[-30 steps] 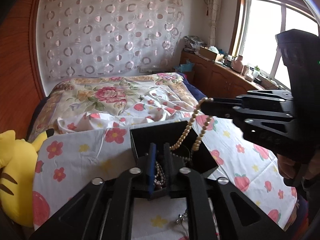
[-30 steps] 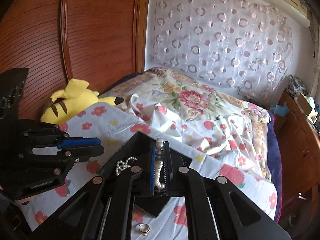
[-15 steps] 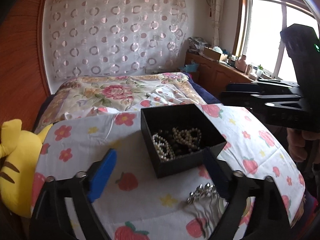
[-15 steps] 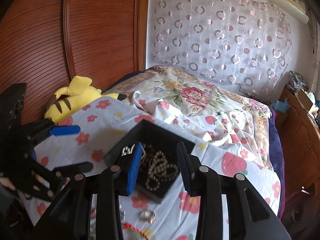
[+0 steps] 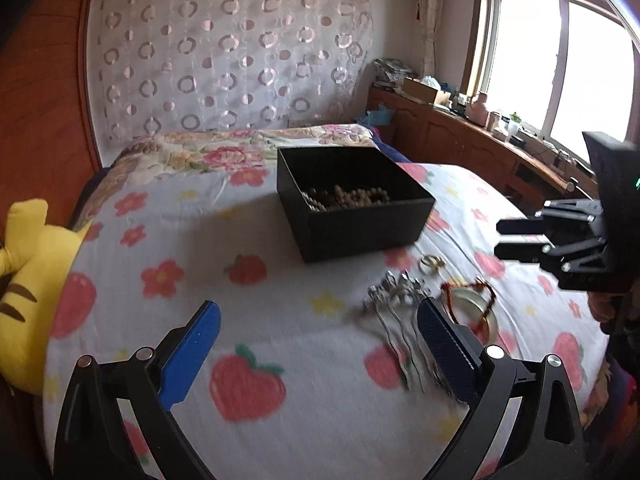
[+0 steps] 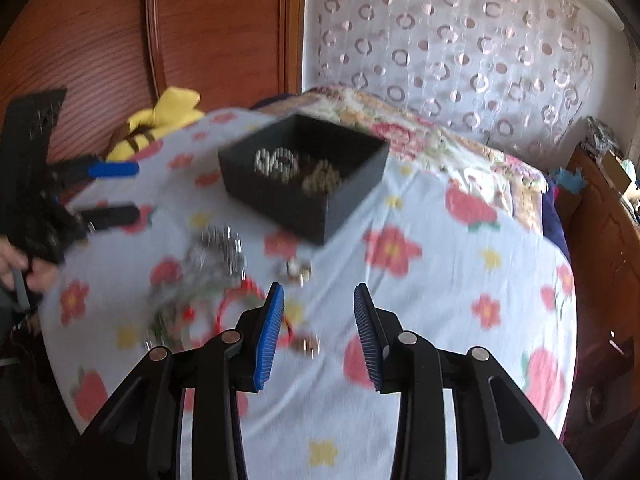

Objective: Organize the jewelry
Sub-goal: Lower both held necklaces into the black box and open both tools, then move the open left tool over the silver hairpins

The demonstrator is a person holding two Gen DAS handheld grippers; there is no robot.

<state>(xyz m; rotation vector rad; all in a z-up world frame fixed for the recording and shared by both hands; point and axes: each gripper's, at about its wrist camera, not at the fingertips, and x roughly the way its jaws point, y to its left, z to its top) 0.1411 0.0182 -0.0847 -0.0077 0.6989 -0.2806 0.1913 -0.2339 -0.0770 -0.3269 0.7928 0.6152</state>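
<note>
A black open box stands on the flower-print sheet, with pearl and bead strings lying inside. In front of it lie a silver chain piece, a red cord bracelet on a silver bangle and a small ring. My left gripper hovers low before the box; its jaws are opening wide with nothing between them. My right gripper is open and empty above the sheet, near the red bracelet.
A yellow plush toy lies at the sheet's left edge against the wooden headboard. A wooden cabinet with clutter runs under the window on the right. A second ring lies near my right fingers.
Both grippers let go of the bead strings, which now lie in the box. Both opened, drew back from the box and sank toward the sheet.
</note>
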